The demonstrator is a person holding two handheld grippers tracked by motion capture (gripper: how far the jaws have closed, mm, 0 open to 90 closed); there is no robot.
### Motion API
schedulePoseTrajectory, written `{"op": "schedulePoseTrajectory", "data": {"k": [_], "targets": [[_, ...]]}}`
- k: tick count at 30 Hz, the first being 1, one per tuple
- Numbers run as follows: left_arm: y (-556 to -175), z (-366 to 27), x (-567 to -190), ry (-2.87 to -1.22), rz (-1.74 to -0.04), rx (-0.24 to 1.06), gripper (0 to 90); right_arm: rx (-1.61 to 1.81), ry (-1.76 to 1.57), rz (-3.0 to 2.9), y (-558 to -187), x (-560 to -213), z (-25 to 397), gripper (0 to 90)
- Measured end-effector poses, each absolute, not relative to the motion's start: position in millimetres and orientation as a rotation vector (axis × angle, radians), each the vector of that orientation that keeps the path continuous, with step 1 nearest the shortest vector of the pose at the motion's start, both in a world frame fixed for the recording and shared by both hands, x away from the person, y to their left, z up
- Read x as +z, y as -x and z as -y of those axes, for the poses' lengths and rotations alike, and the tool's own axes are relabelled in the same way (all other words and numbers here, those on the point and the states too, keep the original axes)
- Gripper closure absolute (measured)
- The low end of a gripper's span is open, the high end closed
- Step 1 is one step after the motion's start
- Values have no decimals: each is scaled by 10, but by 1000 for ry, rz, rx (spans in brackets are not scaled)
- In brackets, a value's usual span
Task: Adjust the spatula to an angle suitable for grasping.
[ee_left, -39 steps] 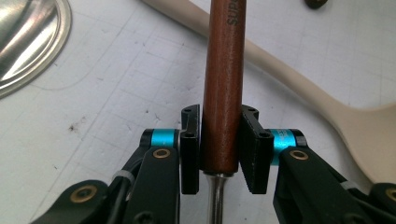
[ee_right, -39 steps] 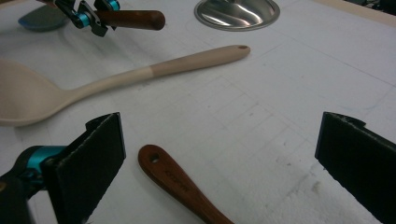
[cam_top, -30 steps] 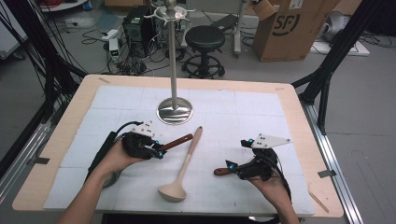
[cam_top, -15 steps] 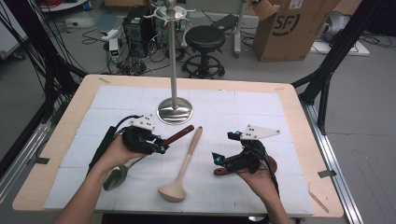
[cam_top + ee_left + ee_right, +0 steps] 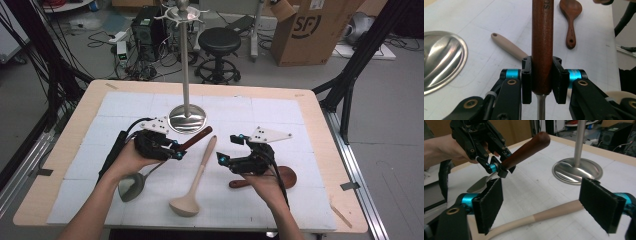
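Left gripper (image 5: 176,151) clamped on the dark wooden handle (image 5: 542,45) of a metal ladle (image 5: 132,185). In the left gripper view both black jaws press flat against the handle's lower end, just above where the steel shaft comes out. Ladle is lifted and tilted: handle end points up and to the far right toward the stand base, steel bowl hangs low at the near left, close to the person's left forearm; can't tell if the bowl touches the mat. In the right gripper view the same handle (image 5: 525,151) juts up out of the left gripper (image 5: 499,170), clear of the table.

Right gripper (image 5: 223,159) wide open, nothing between the pads (image 5: 489,205). It sits right of the left gripper, near centre of the table, jaws facing left toward the held ladle. In the right gripper view the beige handle runs across the gap beneath the jaws, apart from both.

Between the two grippers lies a beige ladle (image 5: 196,179) flat on the white mat (image 5: 280,112), handle far, bowl near. Just right of the right hand, a dark wooden spoon (image 5: 280,176) lies flat, partly covered by that hand. Far centre: steel stand (image 5: 187,118), round base on the mat, upright pole with hooks on top, just beyond the held handle's tip.
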State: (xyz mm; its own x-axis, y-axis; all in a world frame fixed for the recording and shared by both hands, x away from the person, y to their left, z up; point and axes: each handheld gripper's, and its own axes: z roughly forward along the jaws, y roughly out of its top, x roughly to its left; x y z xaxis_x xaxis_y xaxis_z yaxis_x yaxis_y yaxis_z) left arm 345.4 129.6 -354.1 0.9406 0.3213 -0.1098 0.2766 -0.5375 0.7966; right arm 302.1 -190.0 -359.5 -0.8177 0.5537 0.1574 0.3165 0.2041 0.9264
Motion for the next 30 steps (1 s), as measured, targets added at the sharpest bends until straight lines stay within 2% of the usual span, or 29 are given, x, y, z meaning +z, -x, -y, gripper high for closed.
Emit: {"op": "schedulePoseTrajectory", "data": {"k": [2,7,9,20,30], "targets": [[-3448,-1275,-3519,-2156,-415,66,734,1666,-841,-2279,-3037,-3591,1860,235],[-3428,-1225,-3463,-2150,-388,70,734,1654,-839,-2283,-3057,-3600,1724,245],[-3418,-1203,-3442,-2147,-380,71,734,1675,-847,-2288,-3066,-3606,1682,285],[-3369,-1067,-3402,-2136,-345,65,734,1782,-841,-2283,-3092,-3554,1552,373],[-3357,-968,-3435,-2158,-320,57,732,1874,-927,-2298,-3141,-3549,1504,542]]}}
